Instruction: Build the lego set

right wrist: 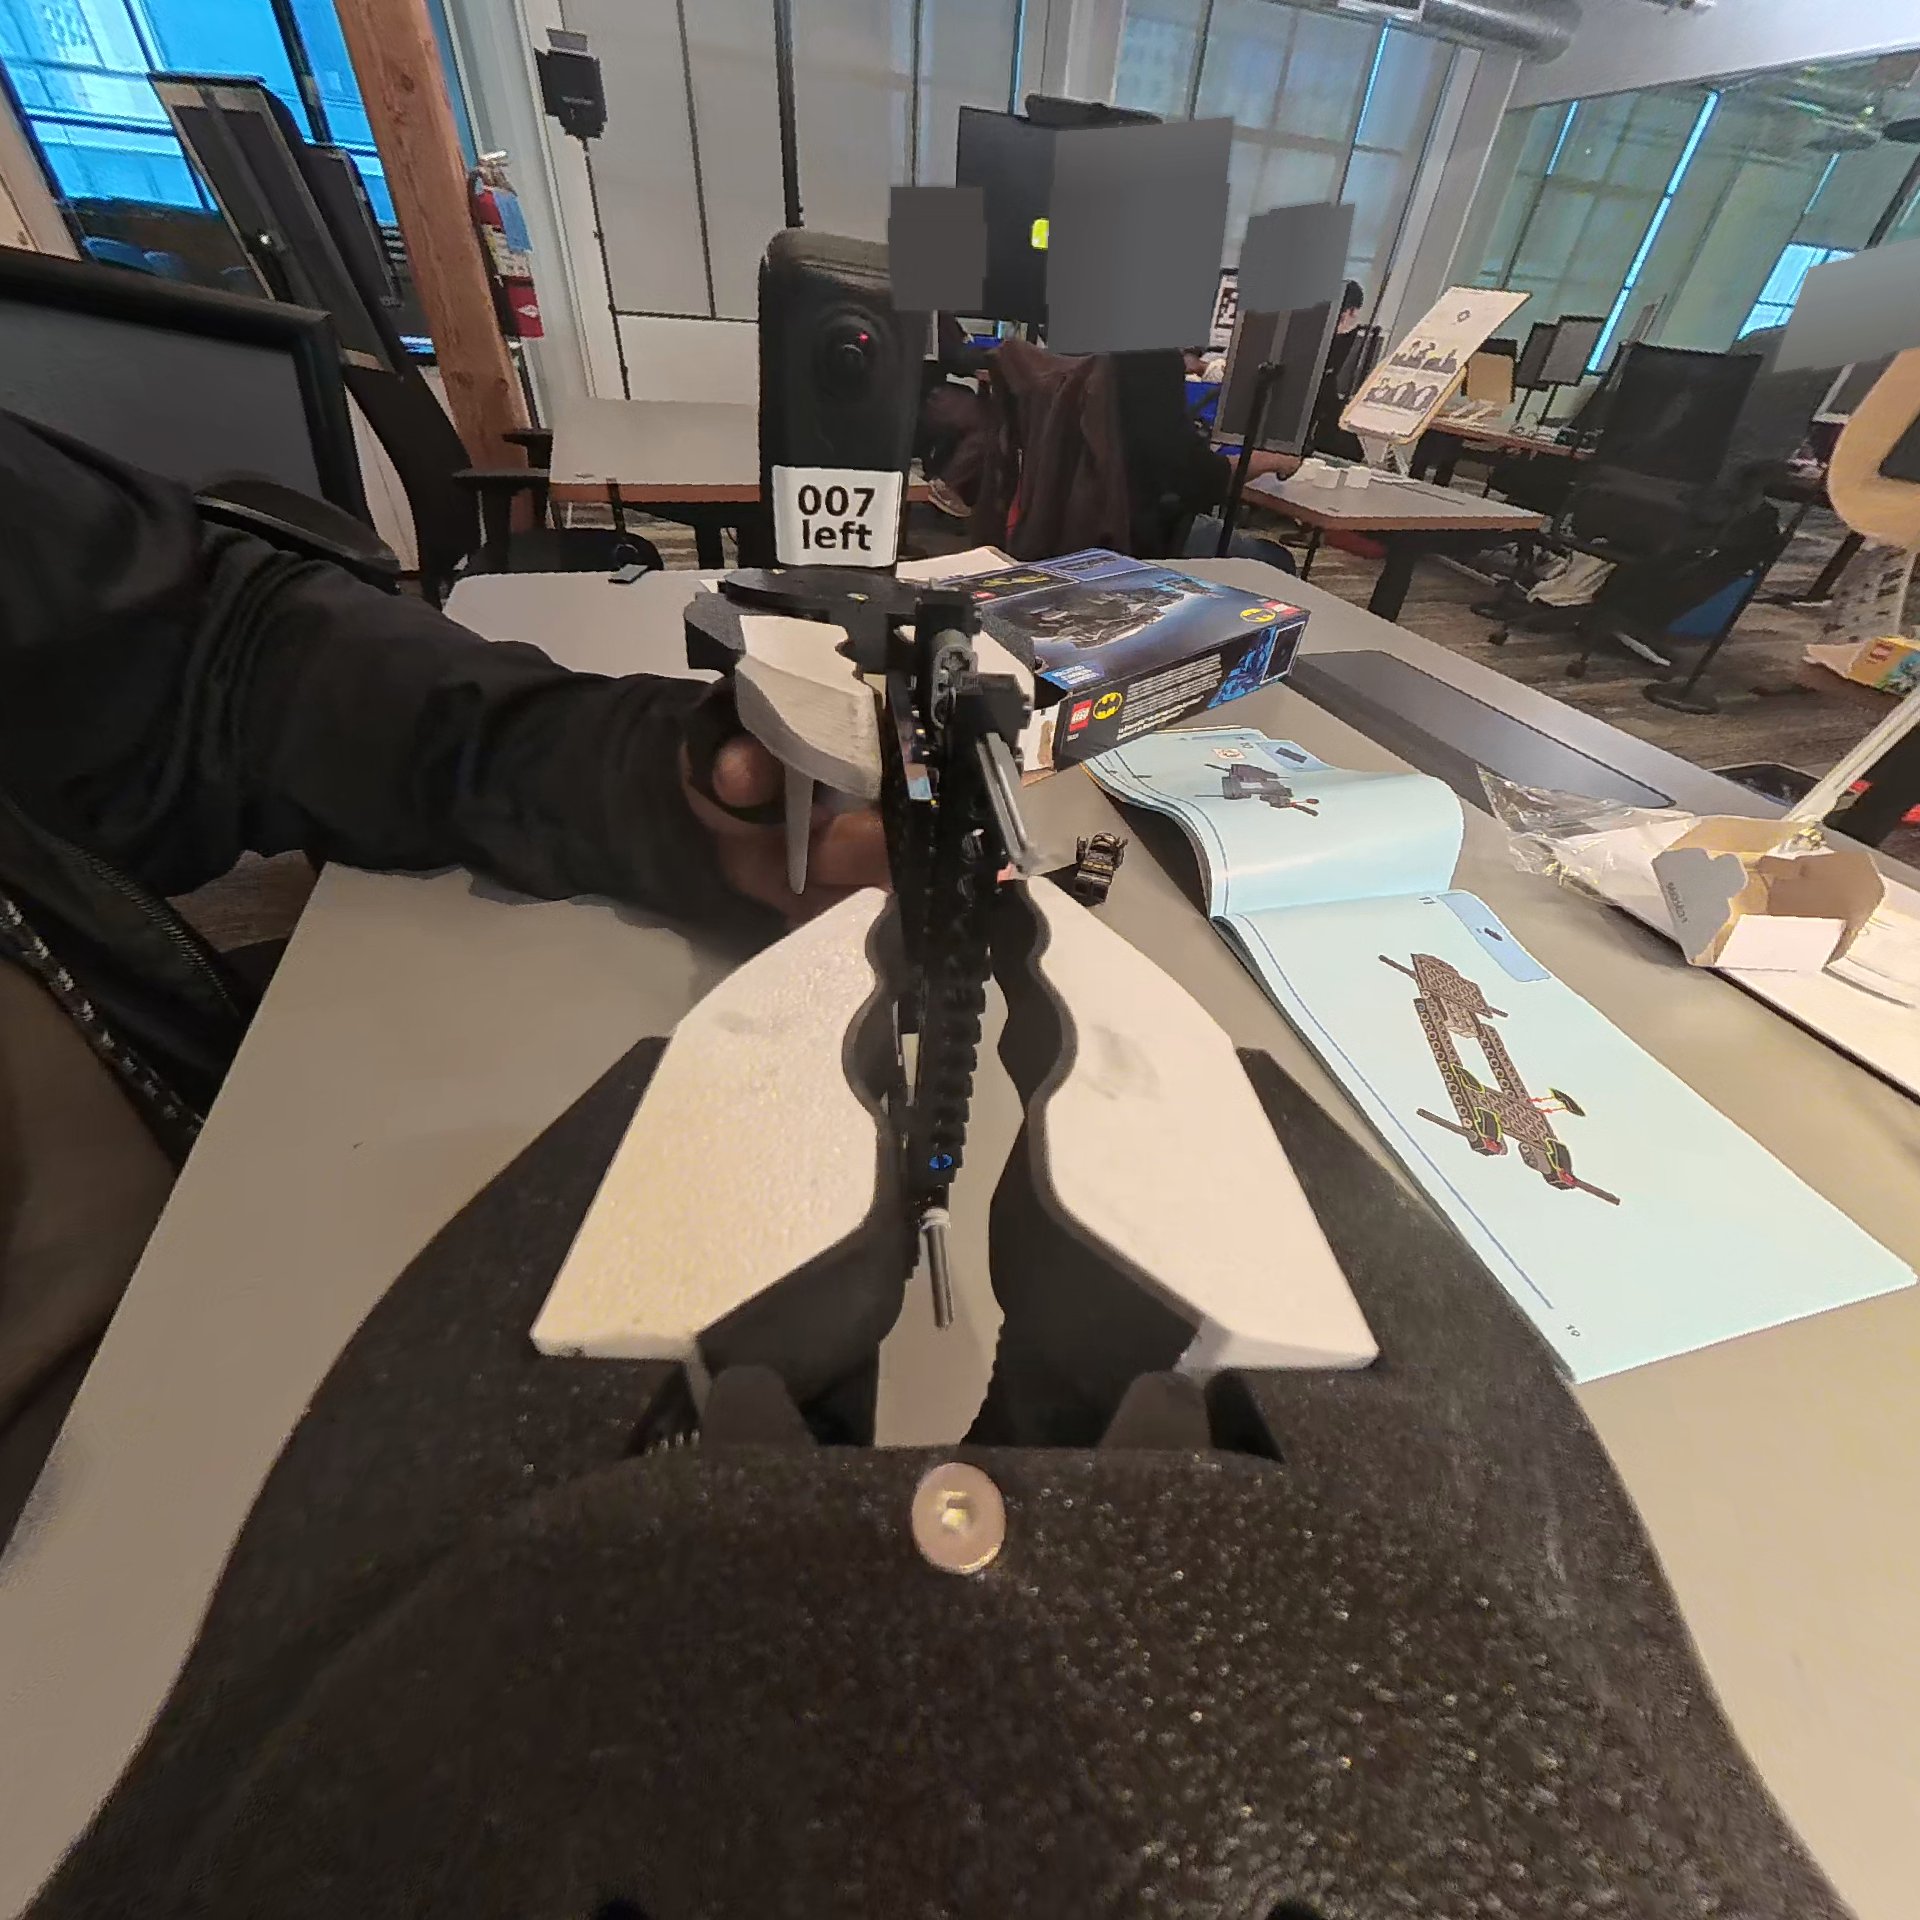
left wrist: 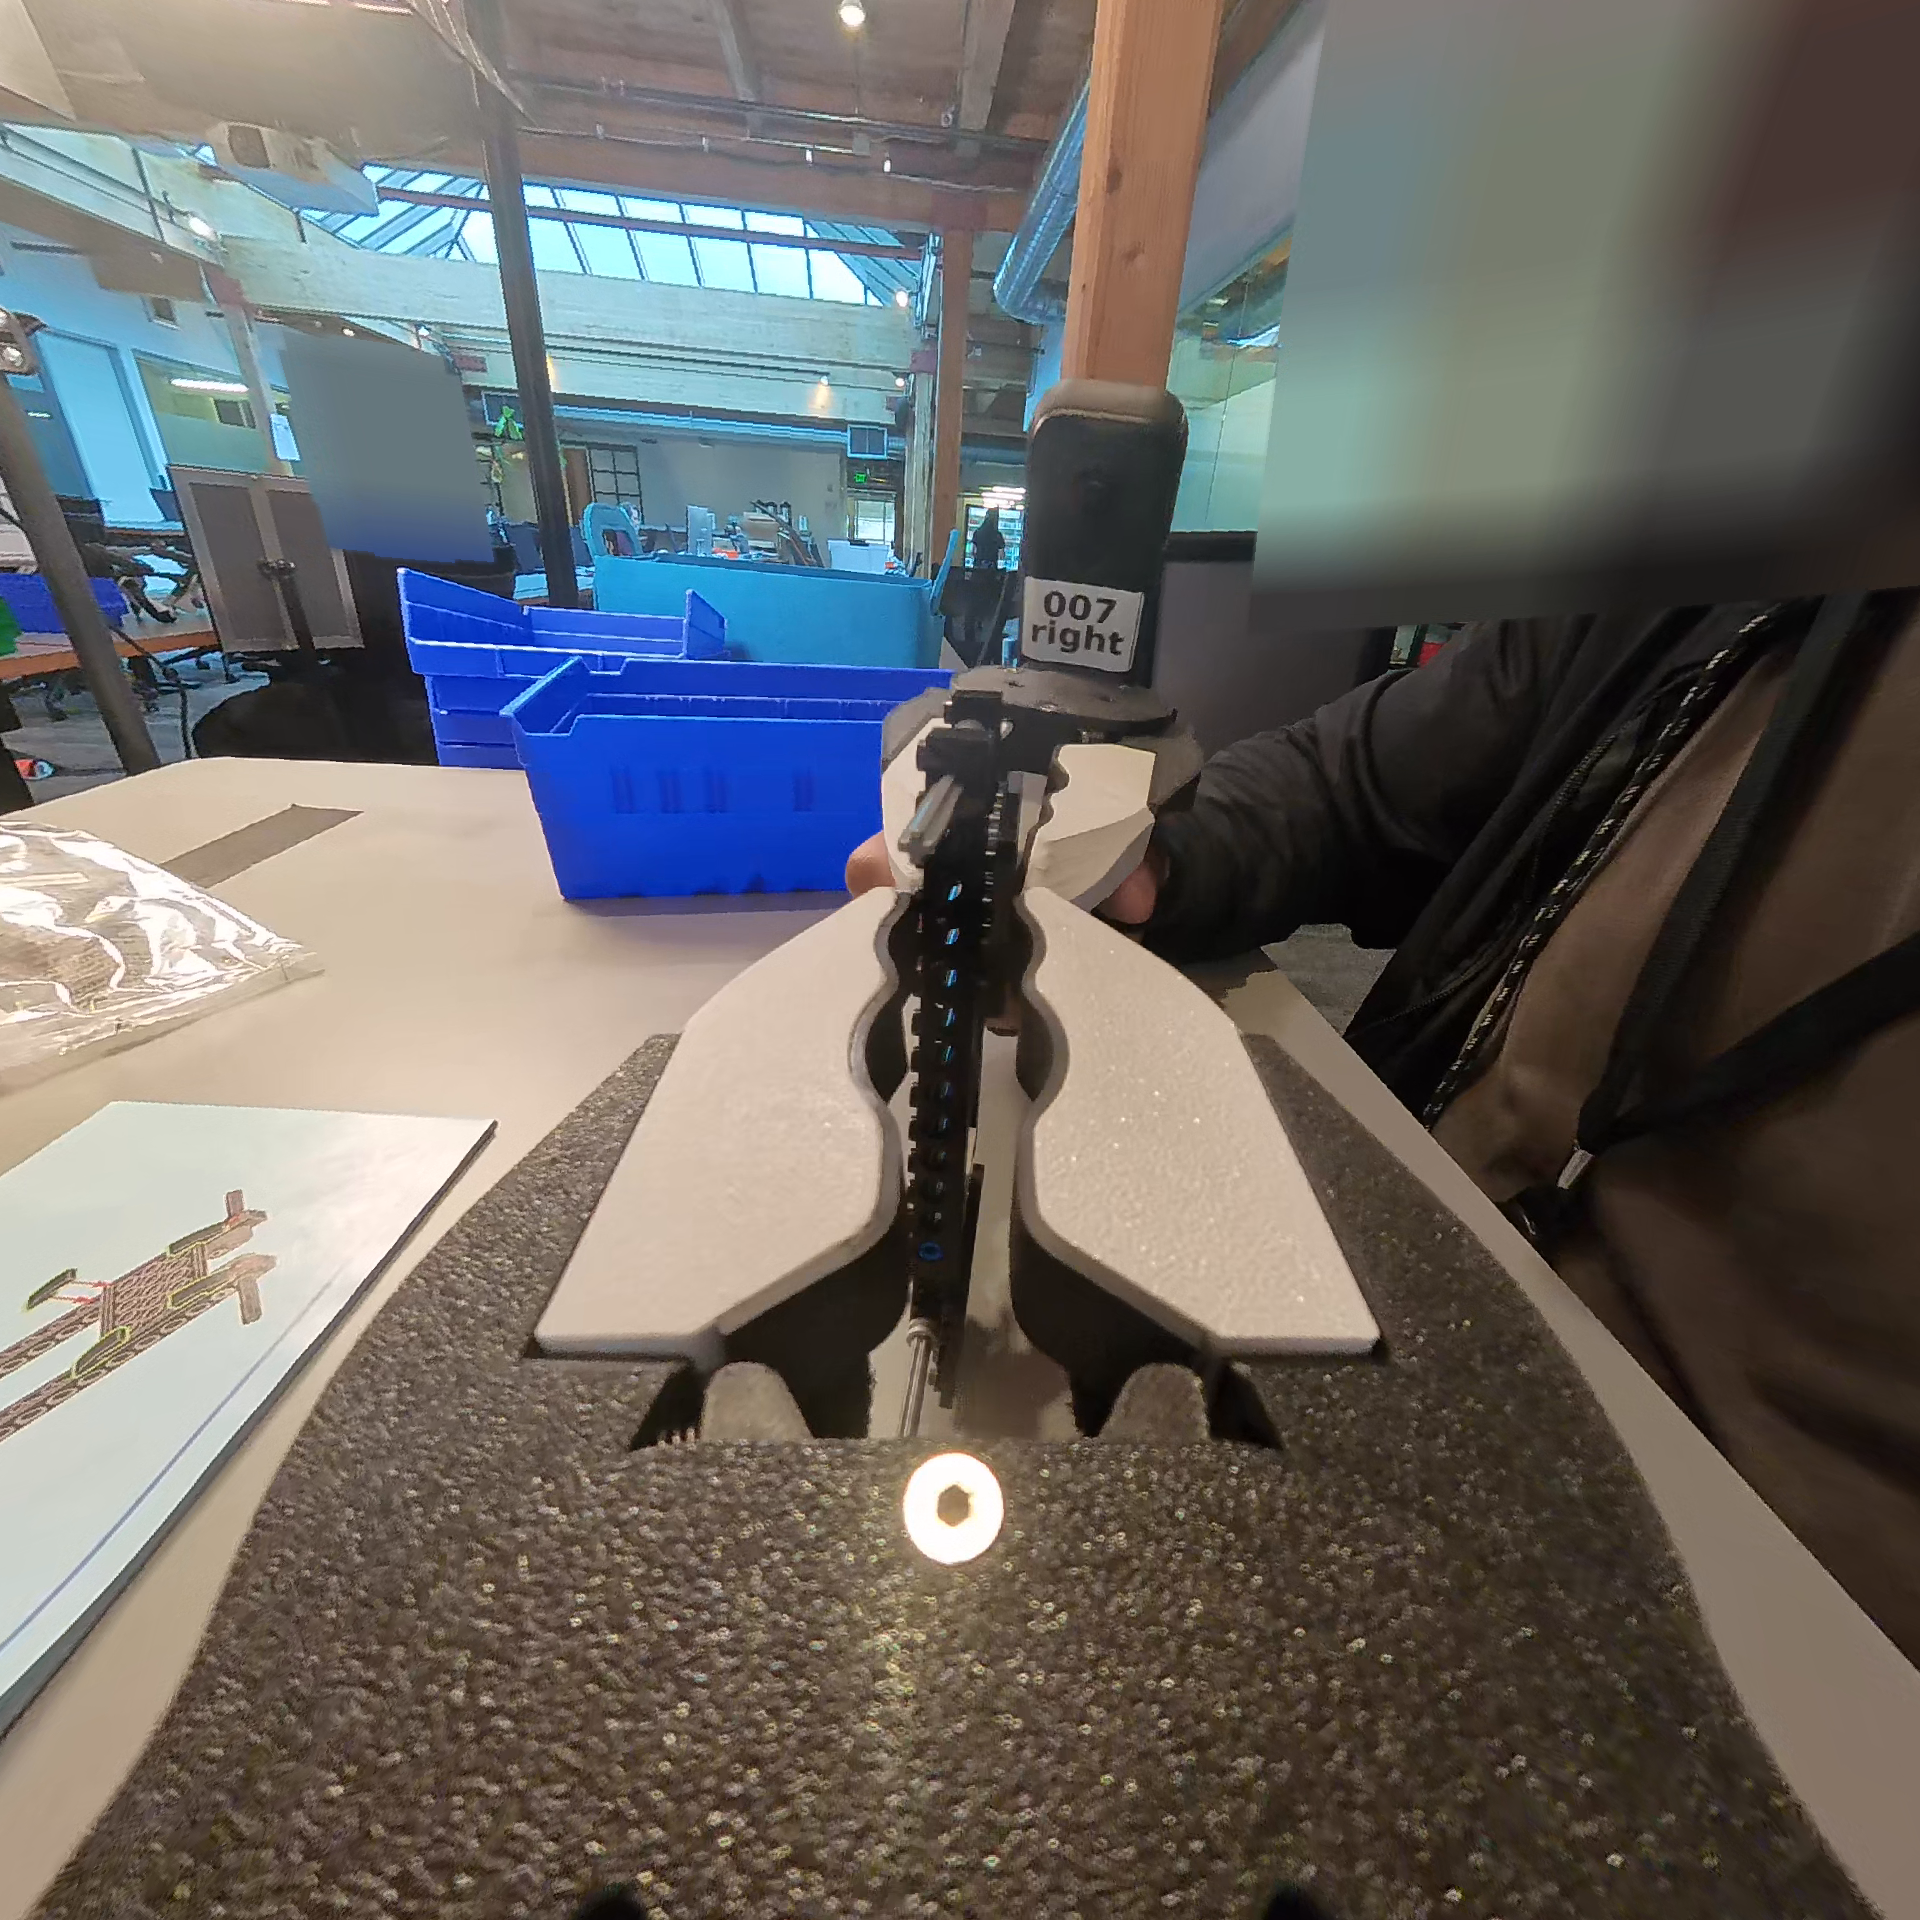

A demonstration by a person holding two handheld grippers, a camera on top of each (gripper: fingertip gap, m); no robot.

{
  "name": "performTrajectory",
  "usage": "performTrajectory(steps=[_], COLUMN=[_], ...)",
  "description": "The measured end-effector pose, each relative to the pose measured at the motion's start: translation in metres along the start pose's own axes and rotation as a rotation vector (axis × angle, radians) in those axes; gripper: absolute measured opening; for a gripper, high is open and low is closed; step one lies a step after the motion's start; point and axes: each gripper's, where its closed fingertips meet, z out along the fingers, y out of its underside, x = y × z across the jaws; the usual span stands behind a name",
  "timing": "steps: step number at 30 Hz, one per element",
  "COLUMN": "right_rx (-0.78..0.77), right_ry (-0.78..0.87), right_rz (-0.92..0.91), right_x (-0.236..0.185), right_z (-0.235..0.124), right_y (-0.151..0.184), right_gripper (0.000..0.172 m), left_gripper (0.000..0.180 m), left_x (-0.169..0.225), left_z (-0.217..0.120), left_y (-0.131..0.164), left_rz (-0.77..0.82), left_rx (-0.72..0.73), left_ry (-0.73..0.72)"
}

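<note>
A long black brick-built frame (left wrist: 943,1091) with grey axle pins is held in the air between my two grippers. In the left wrist view my left gripper (left wrist: 951,920) has its white fingers (left wrist: 769,1122) shut on the near end of the frame. My right gripper (left wrist: 1039,831) faces it and clamps the far end. In the right wrist view my right gripper (right wrist: 940,920) is shut on the same frame (right wrist: 940,1039), with a grey axle (right wrist: 940,1273) sticking out toward the camera. The left gripper (right wrist: 831,717), held by a gloved hand (right wrist: 748,779), grips the far end.
Blue bins (left wrist: 707,790) stand at the table's far side. An open instruction booklet (right wrist: 1507,1091) lies to the right, with a dark box (right wrist: 1153,644), a small black minifigure (right wrist: 1099,862), a torn cardboard piece (right wrist: 1766,894) and a plastic bag (left wrist: 104,935).
</note>
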Motion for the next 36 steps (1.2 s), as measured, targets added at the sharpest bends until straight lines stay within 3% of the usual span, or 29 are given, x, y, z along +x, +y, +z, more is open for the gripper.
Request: performTrajectory(steps=[13,19,25,36], right_rx=[0.03,0.092,0.139,0.159], right_ry=[0.051,0.087,0.053,-0.002], right_rz=[-0.065,-0.087,-0.043,0.025], right_x=[-0.001,0.001,-0.002,-0.005], right_z=[0.001,-0.003,-0.006,-0.006], right_y=[-0.005,-0.015,-0.021,-0.021], right_gripper=[0.017,0.031,0.017,0.015], left_gripper=[0.017,0.017,0.016,0.016], left_x=[0.001,0.002,0.005,0.007], left_z=[-0.001,-0.001,0.002,0.003], left_y=[-0.004,-0.004,0.0,0.0], left_rz=[-0.021,-0.019,-0.003,0.002], left_rx=[0.029,0.033,0.01,0.008], left_ry=[0.014,0.024,0.029,0.04])
